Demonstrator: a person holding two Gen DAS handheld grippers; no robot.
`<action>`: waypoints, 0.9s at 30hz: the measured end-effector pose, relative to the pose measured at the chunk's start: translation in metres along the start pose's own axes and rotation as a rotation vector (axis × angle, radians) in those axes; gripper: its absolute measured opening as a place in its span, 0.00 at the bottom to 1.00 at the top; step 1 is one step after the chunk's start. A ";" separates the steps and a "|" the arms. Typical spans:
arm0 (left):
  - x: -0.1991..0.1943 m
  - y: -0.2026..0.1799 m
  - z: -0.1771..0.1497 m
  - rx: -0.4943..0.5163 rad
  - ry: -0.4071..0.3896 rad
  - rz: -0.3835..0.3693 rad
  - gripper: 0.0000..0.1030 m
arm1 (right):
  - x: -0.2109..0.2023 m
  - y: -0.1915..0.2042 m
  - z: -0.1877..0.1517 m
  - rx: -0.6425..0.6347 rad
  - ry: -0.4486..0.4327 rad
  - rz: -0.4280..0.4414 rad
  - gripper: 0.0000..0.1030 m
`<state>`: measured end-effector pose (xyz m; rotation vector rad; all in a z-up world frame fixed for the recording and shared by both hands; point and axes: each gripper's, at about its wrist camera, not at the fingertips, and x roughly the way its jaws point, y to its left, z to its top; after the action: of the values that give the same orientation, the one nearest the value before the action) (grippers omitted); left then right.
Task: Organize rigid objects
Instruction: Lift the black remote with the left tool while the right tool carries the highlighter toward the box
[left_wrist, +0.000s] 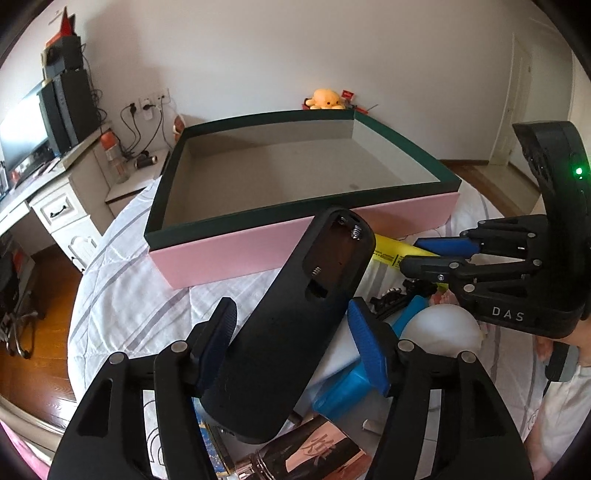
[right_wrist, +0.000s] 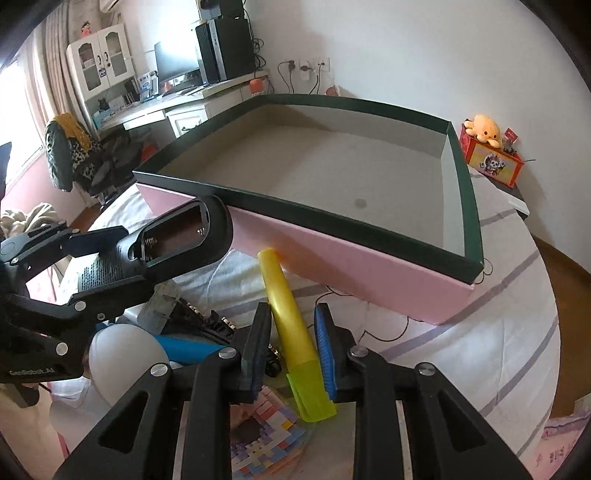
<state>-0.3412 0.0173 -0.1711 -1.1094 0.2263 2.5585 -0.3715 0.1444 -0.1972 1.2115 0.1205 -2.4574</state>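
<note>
A black remote (left_wrist: 295, 314) with its battery bay uncovered lies between the fingers of my left gripper (left_wrist: 291, 321), its far end up against the pink box. The left pad touches it and a gap shows at the right pad, so this gripper is open. In the right wrist view the remote (right_wrist: 177, 240) and left gripper (right_wrist: 129, 262) sit at the left. My right gripper (right_wrist: 293, 314) is shut on a yellow highlighter (right_wrist: 288, 310) whose tip points at the box wall. The big pink box with a dark green rim (left_wrist: 295, 218) (right_wrist: 332, 221) stands empty just beyond both grippers.
On the white striped quilt (right_wrist: 480, 350) around the grippers lie a white ball (left_wrist: 439, 328), a blue object (left_wrist: 343, 391), a black clip (right_wrist: 207, 321), a brown packet (left_wrist: 314, 454) and a coloured pixel pad (right_wrist: 266, 443). A desk (left_wrist: 55, 206) stands left; a yellow plush toy (left_wrist: 327, 99) sits behind the box.
</note>
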 end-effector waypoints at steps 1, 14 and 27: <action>0.000 0.000 0.000 0.005 0.001 0.000 0.61 | 0.000 0.000 0.000 0.004 -0.004 0.010 0.23; 0.004 -0.001 0.001 -0.016 0.022 -0.073 0.47 | -0.001 0.000 0.001 0.024 -0.015 0.024 0.22; -0.010 0.010 -0.001 -0.075 0.004 -0.073 0.42 | -0.021 0.007 0.005 0.014 -0.073 0.033 0.14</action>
<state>-0.3379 0.0050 -0.1648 -1.1287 0.0890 2.5187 -0.3606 0.1438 -0.1770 1.1191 0.0628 -2.4736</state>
